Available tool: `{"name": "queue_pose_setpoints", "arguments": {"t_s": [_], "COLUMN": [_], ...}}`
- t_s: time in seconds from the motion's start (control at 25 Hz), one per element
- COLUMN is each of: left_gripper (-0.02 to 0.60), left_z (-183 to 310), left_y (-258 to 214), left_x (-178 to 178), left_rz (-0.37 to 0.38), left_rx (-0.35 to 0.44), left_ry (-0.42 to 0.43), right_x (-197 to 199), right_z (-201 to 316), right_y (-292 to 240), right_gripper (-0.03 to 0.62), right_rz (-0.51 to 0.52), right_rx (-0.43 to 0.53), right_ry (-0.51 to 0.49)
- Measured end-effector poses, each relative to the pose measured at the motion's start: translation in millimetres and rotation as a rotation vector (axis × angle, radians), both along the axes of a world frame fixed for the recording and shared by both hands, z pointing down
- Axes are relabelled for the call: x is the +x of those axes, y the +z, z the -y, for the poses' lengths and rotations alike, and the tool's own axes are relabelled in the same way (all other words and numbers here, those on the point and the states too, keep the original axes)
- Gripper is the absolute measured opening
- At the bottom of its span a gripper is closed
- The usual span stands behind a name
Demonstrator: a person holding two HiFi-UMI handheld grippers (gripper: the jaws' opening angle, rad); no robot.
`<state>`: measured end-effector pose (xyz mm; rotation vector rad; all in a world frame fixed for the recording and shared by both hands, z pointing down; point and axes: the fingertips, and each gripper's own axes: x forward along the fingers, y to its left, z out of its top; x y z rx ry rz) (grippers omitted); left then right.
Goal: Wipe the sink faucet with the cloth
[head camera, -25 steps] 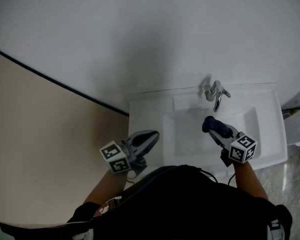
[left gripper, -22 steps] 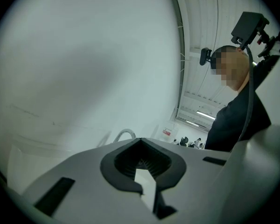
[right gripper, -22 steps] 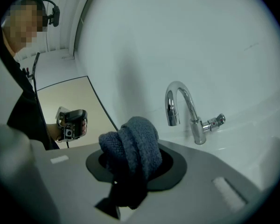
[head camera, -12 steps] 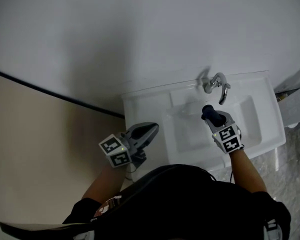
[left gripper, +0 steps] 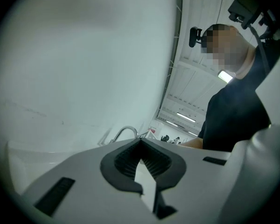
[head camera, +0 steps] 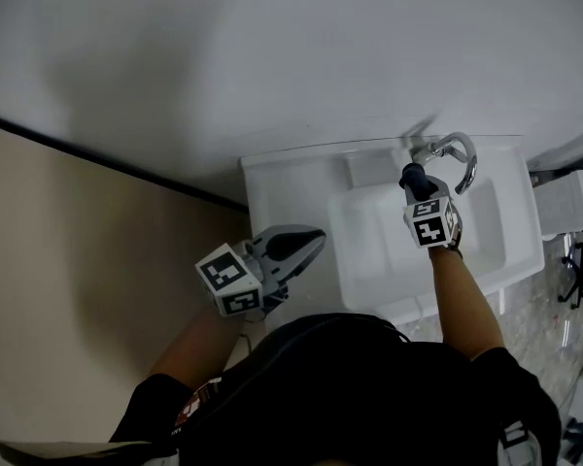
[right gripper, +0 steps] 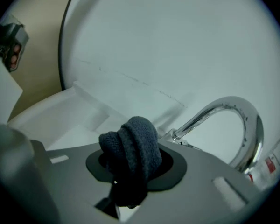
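1. The right claw (head camera: 417,188) reaches out over the white sink (head camera: 272,194), with its marker cube towards the person and its tips towards the wall.
2. In the right gripper view, the right claw (right gripper: 134,166) is clamped on a dark blue cloth (right gripper: 133,146). The cloth is bunched into a thick roll that bulges up and forward past the jaw pads.
3. In the head view, the cloth (head camera: 412,177) sits at the very tip of that claw, just beside the base of the chrome faucet (head camera: 463,144).
4. In the right gripper view, the faucet (right gripper: 201,115) rises just right of the cloth and arches away to the right in a tall curve. The cloth is level with the faucet's lower stem. Whether the two touch cannot be told.
5. The sink's back ledge (right gripper: 60,107) runs off to the left behind the cloth.
6. The left claw (head camera: 314,240) is held off the sink's front left corner, well apart from the faucet and the cloth.
7. In the left gripper view, the left claw (left gripper: 141,146) has its ribbed pads meeting at the tips with nothing between them. The faucet (left gripper: 123,130) shows small beyond them.
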<state>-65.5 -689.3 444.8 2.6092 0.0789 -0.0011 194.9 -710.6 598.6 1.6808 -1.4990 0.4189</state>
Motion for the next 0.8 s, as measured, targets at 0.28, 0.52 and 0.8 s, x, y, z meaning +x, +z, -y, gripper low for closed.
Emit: {"name": "queue_pose_setpoints", "arguments": {"t_s": [0.28,0.52,0.8], "left_gripper": [0.000,0.000,0.000], "left_z": [22.0,31.4,33.1], "left_y": [19.6,28.9,36.9], "left_x": [-24.2,-25.4,-19.6], "left_rz": [-0.015,-0.032,-0.031], "left_rx": [-0.042,-0.065,-0.089], "left_ry": [-0.004,0.005,0.002], "right_x": [40.3,58.2,78.3], "right_z": [36.4,42.2,52.0], "right_y": [7.7,19.4,38.4], "right_gripper": [0.112,0.112,0.112], "right_rz": [-0.005,-0.071,-0.101], "right_rx": [0.065,0.044,0.014], "right_ry": [0.198,0.250,0.270]}}
